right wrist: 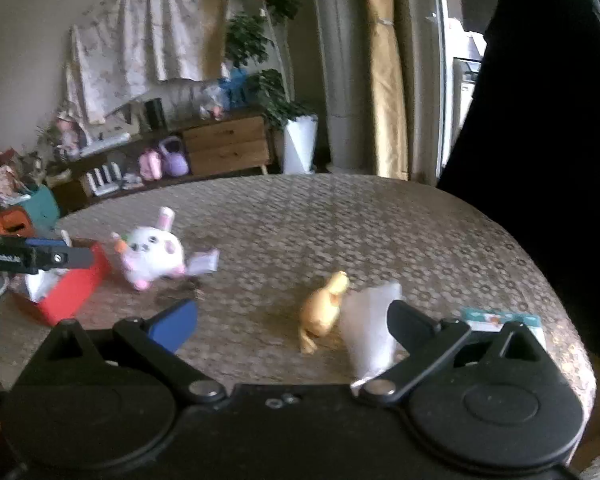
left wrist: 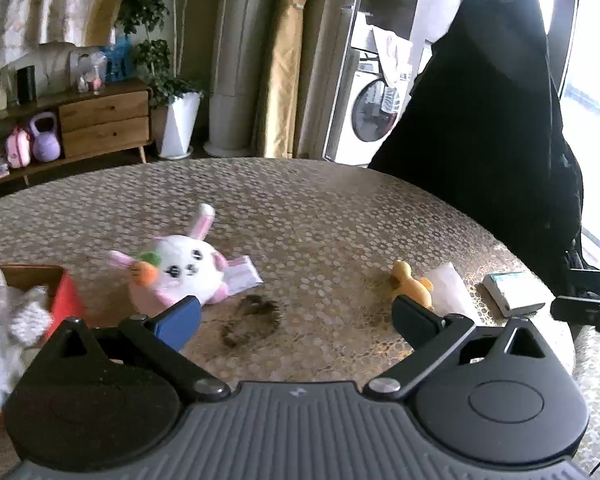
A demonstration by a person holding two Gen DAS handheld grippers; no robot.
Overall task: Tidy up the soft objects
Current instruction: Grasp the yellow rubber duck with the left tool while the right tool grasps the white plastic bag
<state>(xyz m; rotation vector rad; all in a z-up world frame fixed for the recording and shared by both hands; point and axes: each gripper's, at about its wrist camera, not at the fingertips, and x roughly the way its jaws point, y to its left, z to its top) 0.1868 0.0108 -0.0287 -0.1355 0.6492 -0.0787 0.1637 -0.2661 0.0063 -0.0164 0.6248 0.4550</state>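
Two claws: left claw (left wrist: 296, 312) and right claw (right wrist: 292, 318) both spread wide, empty.
Bunny plush (left wrist: 180, 270): on table (left wrist: 320, 208), beside red box (left wrist: 62, 296).
Handling: likely light, squashy; pinch the round body.

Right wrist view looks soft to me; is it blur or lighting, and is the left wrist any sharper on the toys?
Right wrist view: smeared overall, the bunny plush and yellow duck lack crisp edges, which suggests motion blur. Left wrist view: sharper, the bunny plush face and tablecloth pattern read clearly, though the window at right is blown out. Both views bend straight lines at the edges.
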